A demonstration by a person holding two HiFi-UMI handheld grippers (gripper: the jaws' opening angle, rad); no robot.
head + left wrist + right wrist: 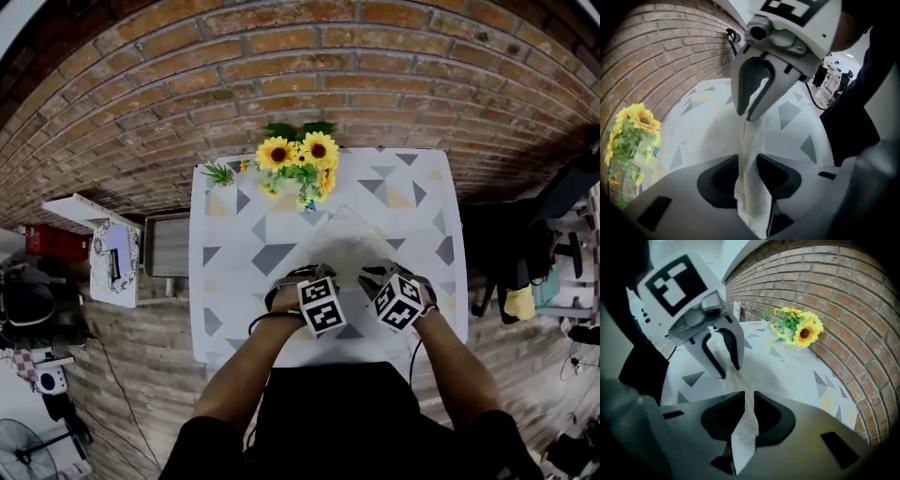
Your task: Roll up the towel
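My L fingers [719, 178] & R fingers [776, 416] each pinch the towel [342, 244] at its near edge; the rest lies on the patterned surface [234, 253].

**A:** How do the arms sit?

**B:** The left forearm [234, 375] and right forearm [452, 361] both reach forward, side by side. The two tools are near each other and angled steeply down.

**A:** And the left tool [749, 174]?

**B:** Its jaws are closed onto a strip of the towel [752, 140], pads pressing both sides.

**A:** And the right tool [746, 416]?

**B:** It does the same with a narrower gap, pinching a thin fold of towel between its pads.
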